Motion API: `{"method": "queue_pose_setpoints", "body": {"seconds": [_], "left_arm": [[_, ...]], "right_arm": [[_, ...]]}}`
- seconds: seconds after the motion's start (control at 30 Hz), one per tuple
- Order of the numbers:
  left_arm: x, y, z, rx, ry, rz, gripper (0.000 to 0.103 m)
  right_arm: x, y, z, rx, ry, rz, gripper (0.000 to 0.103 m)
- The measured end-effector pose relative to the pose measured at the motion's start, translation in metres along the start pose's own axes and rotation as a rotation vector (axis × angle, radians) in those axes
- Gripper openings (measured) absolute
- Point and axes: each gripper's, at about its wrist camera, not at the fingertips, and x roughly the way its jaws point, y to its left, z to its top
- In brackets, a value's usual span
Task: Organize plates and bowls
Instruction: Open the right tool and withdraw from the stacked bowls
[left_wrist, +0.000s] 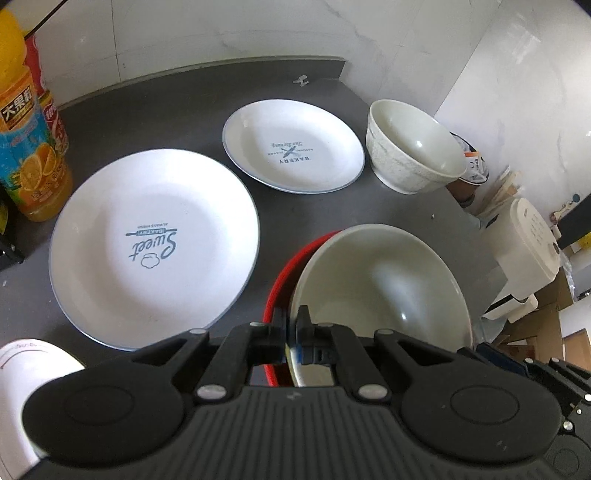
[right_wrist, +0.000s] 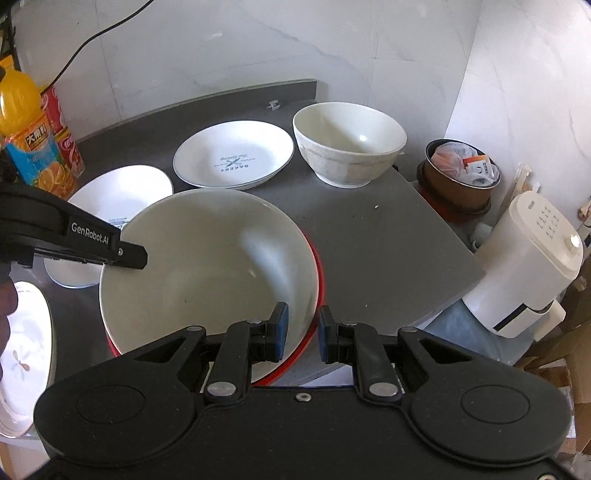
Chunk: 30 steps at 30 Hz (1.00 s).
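A large cream bowl (left_wrist: 380, 288) (right_wrist: 207, 266) sits nested in a red bowl (left_wrist: 282, 284) (right_wrist: 320, 284) at the counter's front. My left gripper (left_wrist: 291, 325) is shut on the cream bowl's near rim; in the right wrist view it (right_wrist: 138, 258) reaches in from the left. My right gripper (right_wrist: 303, 332) is open and straddles the nested rims, one finger inside the cream bowl and one outside the red one. Behind lie a "Sweet Bakery" plate (left_wrist: 155, 247) (right_wrist: 122, 195), a smaller "Bakery" plate (left_wrist: 291, 147) (right_wrist: 232, 155) and a second cream bowl (left_wrist: 410, 147) (right_wrist: 347, 144).
An orange juice bottle (left_wrist: 26, 147) (right_wrist: 29, 140) and a red can (right_wrist: 64, 136) stand at the back left. A white flowered plate (right_wrist: 22, 350) lies at the front left. Off the counter's right edge are a brown pot of rubbish (right_wrist: 458, 177) and a white appliance (right_wrist: 524, 266).
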Motion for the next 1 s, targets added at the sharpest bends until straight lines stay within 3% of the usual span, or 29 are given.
{"method": "queue_pose_setpoints", "body": {"seconds": [0.23, 0.5, 0.63, 0.73, 0.87, 1.0], "left_arm": [[0.004, -0.007, 0.001, 0.056, 0.007, 0.033, 0.003], [0.009, -0.005, 0.009, 0.017, 0.081, 0.033, 0.007], [0.007, -0.005, 0.010, 0.004, 0.093, 0.037, 0.007], [0.003, -0.005, 0.011, 0.003, 0.091, 0.034, 0.009], [-0.004, -0.006, 0.014, -0.007, 0.087, 0.031, 0.013], [-0.014, -0.005, 0.019, -0.019, 0.036, 0.054, 0.032]], "right_arm": [[0.005, -0.004, 0.000, 0.018, 0.016, 0.007, 0.018], [0.002, -0.013, 0.002, 0.071, 0.009, 0.050, 0.019], [-0.002, -0.020, 0.005, 0.107, -0.001, 0.067, 0.028], [-0.006, -0.025, 0.006, 0.132, -0.010, 0.077, 0.028], [-0.009, -0.031, 0.006, 0.169, -0.019, 0.080, 0.029], [-0.013, -0.035, 0.008, 0.185, -0.031, 0.078, 0.029]]}}
